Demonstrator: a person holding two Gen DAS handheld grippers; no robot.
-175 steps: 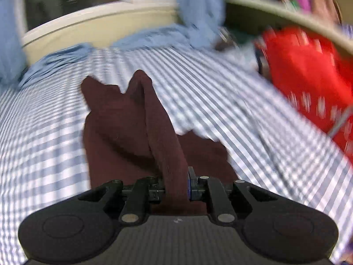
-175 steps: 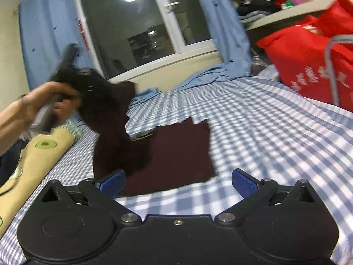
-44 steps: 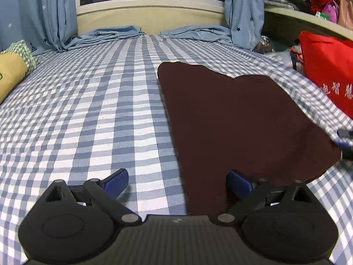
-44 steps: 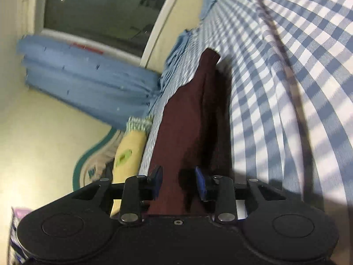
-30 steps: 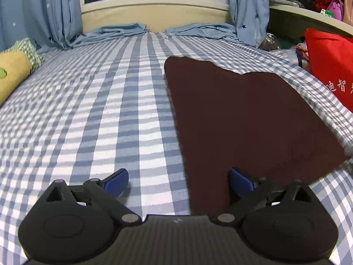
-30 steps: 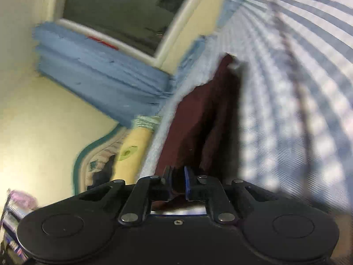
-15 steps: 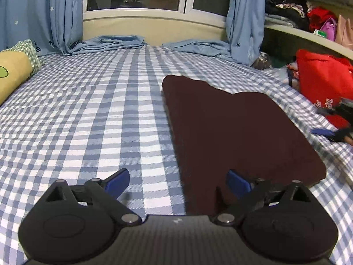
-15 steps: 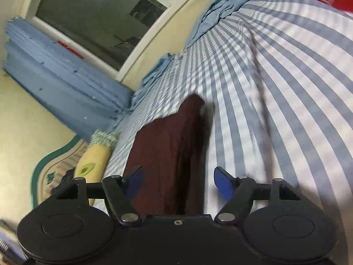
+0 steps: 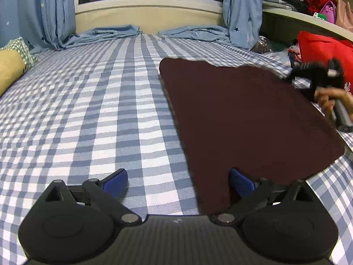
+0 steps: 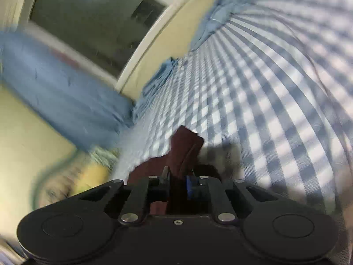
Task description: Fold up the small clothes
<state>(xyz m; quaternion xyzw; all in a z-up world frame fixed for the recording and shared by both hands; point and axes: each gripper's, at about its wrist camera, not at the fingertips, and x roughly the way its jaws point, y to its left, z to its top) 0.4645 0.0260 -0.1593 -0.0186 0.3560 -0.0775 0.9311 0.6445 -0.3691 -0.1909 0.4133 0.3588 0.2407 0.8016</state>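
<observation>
At the far left of the left wrist view, a yellow pillow (image 9: 8,72) lies on the bed (image 9: 88,110), whose blue-and-white checked sheet runs flat and bare across the left half. The left tool (image 9: 177,182) hovers low with its blue pads spread wide, gripping nothing; the right pad sits over the near corner of the cloth (image 9: 242,119). This dark maroon, matte, roughly square cloth lies flat right of centre. At its right edge a hand (image 9: 331,98) holds the right tool (image 10: 178,182), whose jaws have just closed, pinching a raised fold of cloth.
</observation>
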